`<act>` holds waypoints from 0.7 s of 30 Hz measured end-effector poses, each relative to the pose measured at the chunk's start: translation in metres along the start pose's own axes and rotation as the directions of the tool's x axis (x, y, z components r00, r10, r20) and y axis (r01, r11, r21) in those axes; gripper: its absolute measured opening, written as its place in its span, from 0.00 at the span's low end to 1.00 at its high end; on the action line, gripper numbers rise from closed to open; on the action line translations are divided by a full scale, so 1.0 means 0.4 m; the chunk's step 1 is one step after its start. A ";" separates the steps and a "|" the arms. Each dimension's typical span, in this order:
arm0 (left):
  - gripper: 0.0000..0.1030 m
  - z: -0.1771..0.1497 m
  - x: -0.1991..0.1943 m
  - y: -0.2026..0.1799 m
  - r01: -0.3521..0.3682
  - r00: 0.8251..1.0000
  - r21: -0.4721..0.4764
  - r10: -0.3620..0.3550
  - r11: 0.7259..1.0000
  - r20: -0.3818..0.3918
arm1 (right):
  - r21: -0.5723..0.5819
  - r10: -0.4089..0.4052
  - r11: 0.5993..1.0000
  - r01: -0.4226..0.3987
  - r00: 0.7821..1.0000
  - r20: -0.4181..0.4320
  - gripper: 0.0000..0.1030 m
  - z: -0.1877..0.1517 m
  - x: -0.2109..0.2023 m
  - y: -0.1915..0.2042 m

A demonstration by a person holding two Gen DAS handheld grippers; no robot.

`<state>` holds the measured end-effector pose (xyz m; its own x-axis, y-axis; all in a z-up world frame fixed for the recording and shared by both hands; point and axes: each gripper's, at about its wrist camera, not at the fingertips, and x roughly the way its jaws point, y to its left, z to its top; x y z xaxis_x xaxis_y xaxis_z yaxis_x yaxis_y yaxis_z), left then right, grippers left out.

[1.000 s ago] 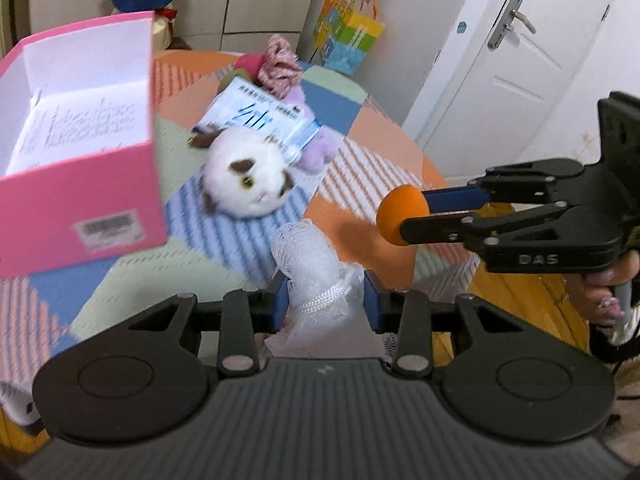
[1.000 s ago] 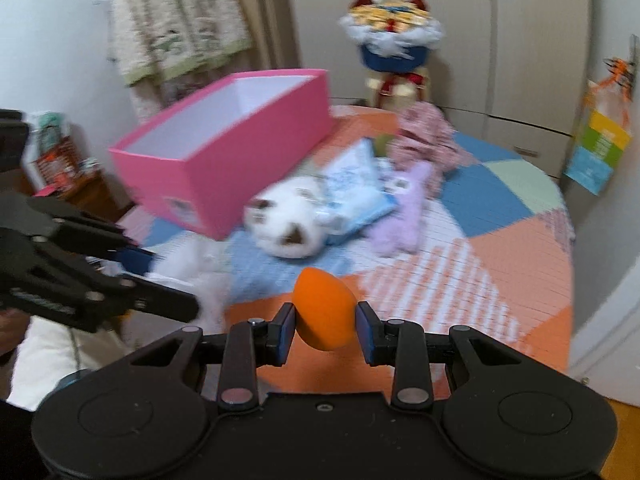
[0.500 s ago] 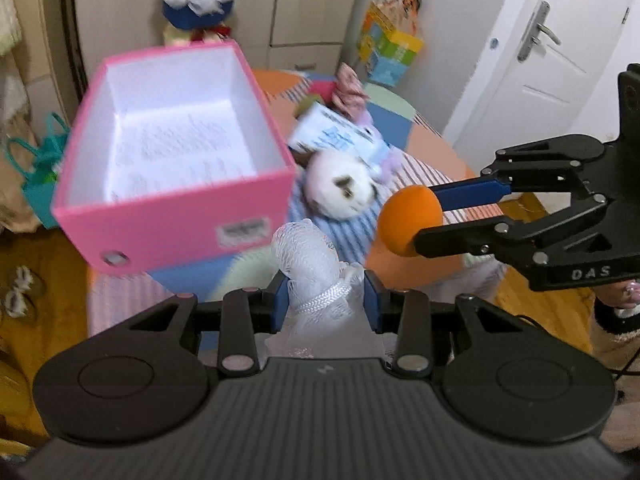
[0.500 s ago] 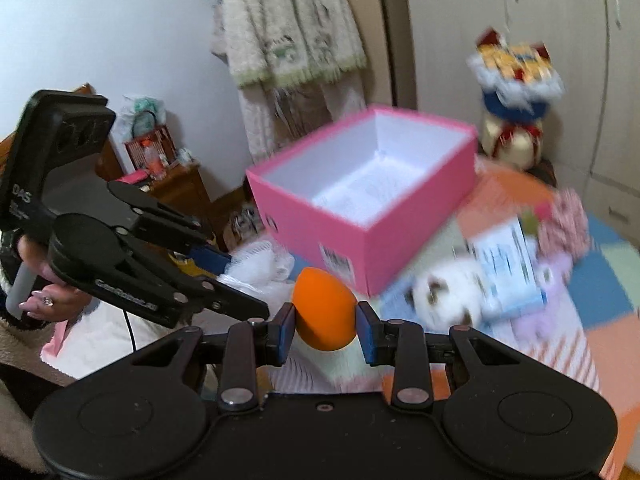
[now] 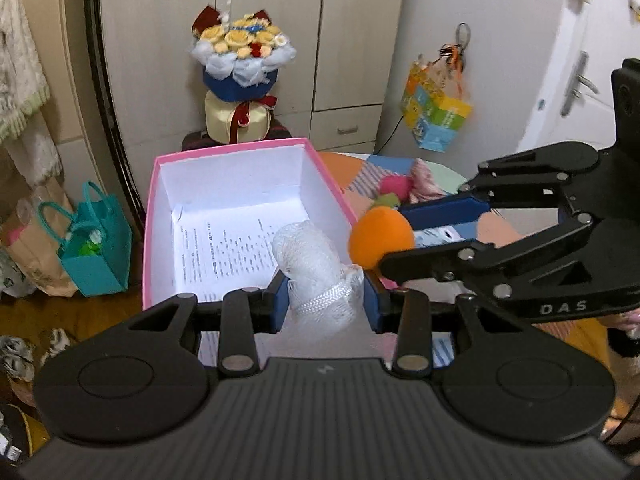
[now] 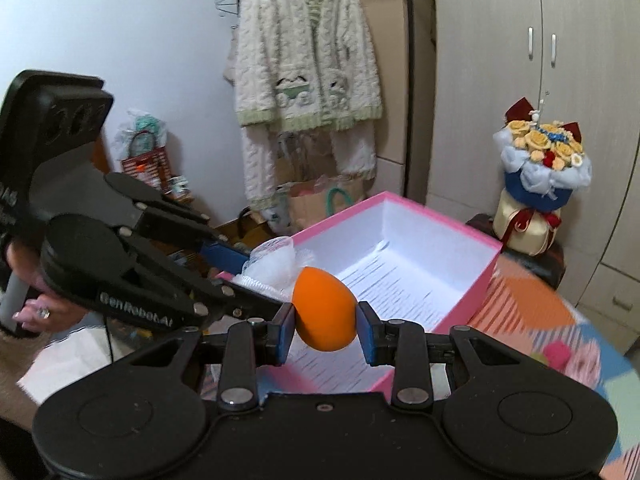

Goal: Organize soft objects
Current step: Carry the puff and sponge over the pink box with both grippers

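The left gripper (image 5: 325,295) fingers pinch a white mesh puff (image 5: 312,264); the right gripper (image 6: 325,331) fingers pinch an orange sponge (image 6: 325,314). Both have come from beside the pink box (image 5: 248,152) to over its open top. Plush toys (image 5: 404,188) lie on the bench (image 6: 532,304) beyond.

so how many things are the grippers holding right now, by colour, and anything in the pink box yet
white: 1, mesh bath puff in the left gripper
orange: 1, egg-shaped sponge in the right gripper
inside the pink box: 0, only a printed sheet
total held: 2
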<state>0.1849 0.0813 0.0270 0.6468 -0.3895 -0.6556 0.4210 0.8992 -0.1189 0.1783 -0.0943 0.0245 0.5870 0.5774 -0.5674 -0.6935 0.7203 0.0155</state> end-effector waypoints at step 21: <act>0.37 0.071 0.355 0.205 -0.104 0.968 -0.153 0.064 0.983 -0.241 | -0.363 -0.085 0.932 -0.018 0.960 -0.266 0.37 0.073 0.381 -0.154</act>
<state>0.3295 0.0941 -0.0547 0.4999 -0.2712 -0.8225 0.2494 0.9546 -0.1631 0.3227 -0.0393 -0.0390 0.5121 0.3909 -0.7648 -0.8080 0.5212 -0.2746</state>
